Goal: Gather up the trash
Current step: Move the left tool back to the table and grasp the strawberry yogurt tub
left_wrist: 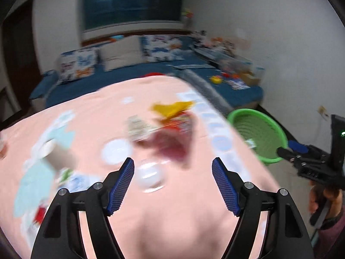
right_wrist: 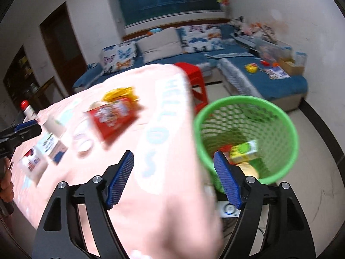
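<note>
A pink cloth covers the table (left_wrist: 172, 215) (right_wrist: 172, 194). On it lie a red snack bag (left_wrist: 174, 138) (right_wrist: 114, 116), a yellow wrapper (left_wrist: 170, 108) (right_wrist: 120, 93), a clear plastic cup (left_wrist: 149, 176), a white lid (left_wrist: 116, 151), a paper tube (left_wrist: 56, 153) and small packets (right_wrist: 32, 164). A green mesh basket (left_wrist: 258, 133) (right_wrist: 245, 138) stands off the table's right edge and holds a green-yellow carton (right_wrist: 243, 152). My left gripper (left_wrist: 173, 185) is open, empty, just behind the cup. My right gripper (right_wrist: 173, 179) is open, empty, over the table's right edge beside the basket.
A red stool (right_wrist: 194, 79) stands behind the table. A blue sofa (left_wrist: 129, 73) with cushions and toys runs along the back and right walls. A red-capped white bottle (right_wrist: 28, 110) stands at the table's left. The views are motion-blurred.
</note>
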A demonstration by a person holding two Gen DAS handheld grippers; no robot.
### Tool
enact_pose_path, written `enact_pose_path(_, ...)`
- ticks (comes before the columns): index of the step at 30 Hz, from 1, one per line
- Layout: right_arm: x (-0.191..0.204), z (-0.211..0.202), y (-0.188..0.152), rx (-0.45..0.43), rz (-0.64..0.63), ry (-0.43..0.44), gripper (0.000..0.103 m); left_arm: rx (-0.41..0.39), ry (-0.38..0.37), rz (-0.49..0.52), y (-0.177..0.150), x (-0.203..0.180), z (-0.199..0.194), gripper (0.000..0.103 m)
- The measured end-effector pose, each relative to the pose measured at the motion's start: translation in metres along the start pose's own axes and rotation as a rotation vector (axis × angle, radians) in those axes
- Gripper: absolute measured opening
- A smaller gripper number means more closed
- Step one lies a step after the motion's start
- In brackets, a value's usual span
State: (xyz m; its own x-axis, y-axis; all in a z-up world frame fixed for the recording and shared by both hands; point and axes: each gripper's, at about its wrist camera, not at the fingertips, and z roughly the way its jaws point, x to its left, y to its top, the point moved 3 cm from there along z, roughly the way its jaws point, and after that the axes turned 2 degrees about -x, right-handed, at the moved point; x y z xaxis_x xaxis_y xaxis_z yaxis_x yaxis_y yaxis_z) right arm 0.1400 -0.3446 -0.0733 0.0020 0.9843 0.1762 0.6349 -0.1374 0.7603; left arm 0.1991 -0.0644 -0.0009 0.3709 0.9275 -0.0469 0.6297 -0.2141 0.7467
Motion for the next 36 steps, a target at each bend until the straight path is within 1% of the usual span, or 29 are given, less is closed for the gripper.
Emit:
enact_pose_path(3,0.026,0.007,0.001,0.017,-0.033,0.040,0.077,-0.003,0.068,-0.049,-0.016,0.040,-0.017,0.075)
enact_pose_path(5,0.041,0.013,0.003,0.022,-0.053,0.062,0.077,-0.005,0.128,-0.070,-0.026,0.066,-0.026,0.078)
enact_pose_path(7,0.058,0.017,0.003,0.026,-0.075,0.084,0.077,0.002,0.152,-0.101,-0.036,0.085,-0.032,0.078)
enact_pose_path(9,0.074,0.019,0.003,0.034,-0.094,0.110,0.078,0.003,0.186,-0.116,-0.046,0.104,-0.040,0.082)
enact_pose_path(10,0.084,0.021,0.003,0.034,-0.111,0.119,0.078,0.004,0.212,-0.121,-0.049,0.112,-0.042,0.086)
enact_pose_path(11,0.091,0.023,0.003,0.036,-0.126,0.126,0.079,0.005,0.238,-0.126,-0.054,0.123,-0.044,0.086)
enact_pose_path(13,0.106,0.028,0.002,0.049,-0.151,0.147,0.079,0.013,0.242,-0.130,-0.061,0.136,-0.046,0.087)
enact_pose_path(15,0.118,0.031,0.001,0.059,-0.173,0.155,0.079,0.030,0.276,-0.140,-0.073,0.156,-0.047,0.087)
enact_pose_path(16,0.123,0.033,0.001,0.064,-0.183,0.160,0.079,0.031,0.264,-0.149,-0.077,0.163,-0.048,0.088)
enact_pose_path(18,0.130,0.037,-0.001,0.074,-0.191,0.174,0.080,0.036,0.201,-0.171,-0.088,0.175,-0.048,0.092)
enact_pose_path(20,0.140,0.044,-0.004,0.095,-0.197,0.186,0.080,0.046,0.214,-0.180,-0.094,0.187,-0.043,0.093)
enact_pose_path(21,0.145,0.047,-0.006,0.101,-0.204,0.185,0.080,0.046,0.207,-0.179,-0.097,0.190,-0.042,0.093)
enact_pose_path(23,0.152,0.051,-0.008,0.117,-0.212,0.190,0.080,0.039,0.162,-0.189,-0.102,0.199,-0.040,0.095)
enact_pose_path(25,0.160,0.056,-0.011,0.132,-0.223,0.194,0.080,0.045,0.126,-0.195,-0.106,0.205,-0.037,0.095)
enact_pose_path(27,0.167,0.061,-0.015,0.146,-0.237,0.195,0.080,0.058,0.085,-0.176,-0.107,0.207,-0.031,0.095)
enact_pose_path(29,0.174,0.067,-0.018,0.160,-0.245,0.198,0.080,0.072,0.076,-0.164,-0.110,0.209,-0.024,0.096)
enact_pose_path(30,0.177,0.069,-0.019,0.165,-0.249,0.197,0.080,0.084,0.055,-0.164,-0.111,0.210,-0.021,0.096)
enact_pose_path(31,0.178,0.072,-0.020,0.172,-0.250,0.193,0.080,0.091,0.049,-0.164,-0.112,0.211,-0.018,0.096)
enact_pose_path(33,0.182,0.078,-0.022,0.183,-0.248,0.191,0.080,0.100,0.062,-0.151,-0.113,0.213,-0.014,0.096)
enact_pose_path(36,0.185,0.088,-0.024,0.199,-0.248,0.178,0.080,0.107,0.043,-0.136,-0.114,0.213,-0.009,0.096)
